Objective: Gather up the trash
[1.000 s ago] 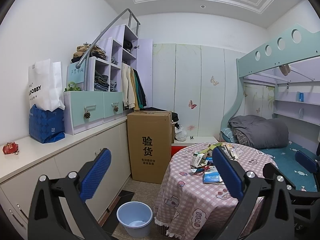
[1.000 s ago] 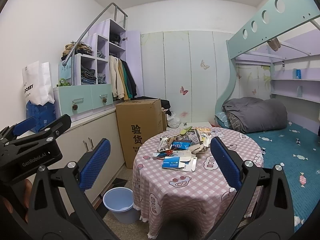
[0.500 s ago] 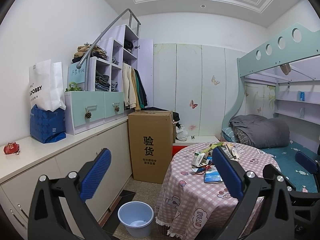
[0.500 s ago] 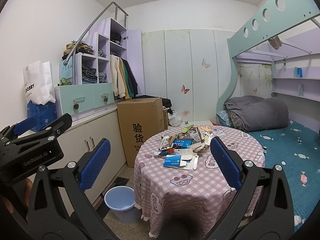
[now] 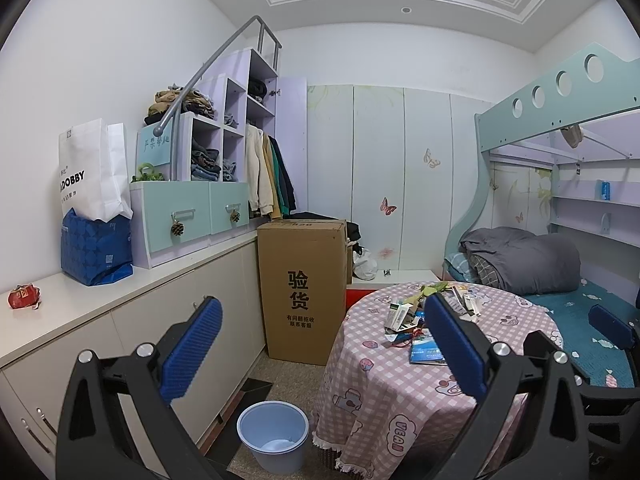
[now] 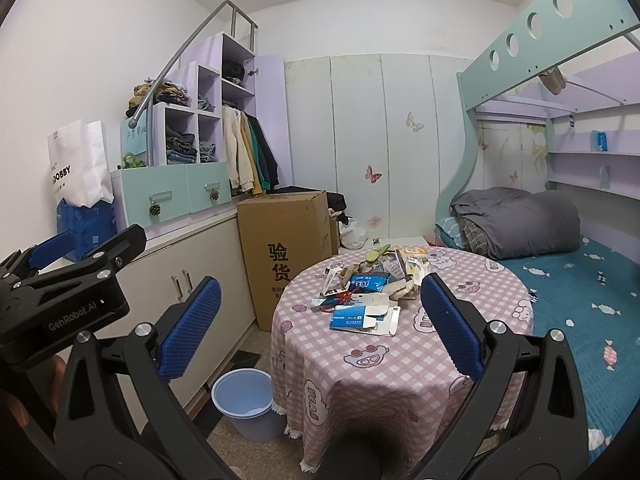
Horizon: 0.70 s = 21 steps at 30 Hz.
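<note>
Reading "DOBBY": white bag (image 5: 90,172)

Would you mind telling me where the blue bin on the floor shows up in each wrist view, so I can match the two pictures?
Left wrist view: the blue bin sits at bottom centre, on the floor left of the round table.
Right wrist view: the bin is at lower left of centre, again beside the table's left edge.
Shared landmark: the tall cardboard box stands behind the bin in both.
</note>
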{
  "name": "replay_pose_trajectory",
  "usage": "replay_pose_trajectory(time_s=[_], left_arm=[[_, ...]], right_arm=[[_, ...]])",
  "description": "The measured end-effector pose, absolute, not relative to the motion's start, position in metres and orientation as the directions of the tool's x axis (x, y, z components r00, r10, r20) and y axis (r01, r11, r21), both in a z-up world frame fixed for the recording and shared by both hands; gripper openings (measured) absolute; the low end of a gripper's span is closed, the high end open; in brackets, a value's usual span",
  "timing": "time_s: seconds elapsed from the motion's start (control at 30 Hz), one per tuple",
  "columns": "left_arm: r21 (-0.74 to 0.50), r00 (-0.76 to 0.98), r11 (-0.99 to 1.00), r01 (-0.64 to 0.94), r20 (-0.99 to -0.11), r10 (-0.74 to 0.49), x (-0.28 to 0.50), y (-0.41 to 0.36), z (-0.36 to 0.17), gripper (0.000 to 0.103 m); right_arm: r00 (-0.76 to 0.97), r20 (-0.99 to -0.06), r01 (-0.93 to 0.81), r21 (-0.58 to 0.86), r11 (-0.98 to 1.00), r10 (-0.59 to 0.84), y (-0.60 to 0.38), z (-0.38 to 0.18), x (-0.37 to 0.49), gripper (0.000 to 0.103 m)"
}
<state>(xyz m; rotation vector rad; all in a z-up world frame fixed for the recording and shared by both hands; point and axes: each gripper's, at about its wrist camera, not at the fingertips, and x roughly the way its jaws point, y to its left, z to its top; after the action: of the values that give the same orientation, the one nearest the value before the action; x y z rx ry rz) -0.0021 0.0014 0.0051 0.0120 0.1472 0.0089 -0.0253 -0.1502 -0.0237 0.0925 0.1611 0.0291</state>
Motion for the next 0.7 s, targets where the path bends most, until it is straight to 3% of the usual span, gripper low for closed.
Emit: replay_pose_trajectory(time_s=[0.7], left_arm=[[0.015, 0.989, 1.000, -0.008, -0.149, 0.010, -0.0023, 0.0016, 0.0032, 0.099]], right_arm=[[0.984, -0.170, -0.027, 0.099, 0.995, 0.044, -0.1497, -0.0269, -0.0217, 0.097]])
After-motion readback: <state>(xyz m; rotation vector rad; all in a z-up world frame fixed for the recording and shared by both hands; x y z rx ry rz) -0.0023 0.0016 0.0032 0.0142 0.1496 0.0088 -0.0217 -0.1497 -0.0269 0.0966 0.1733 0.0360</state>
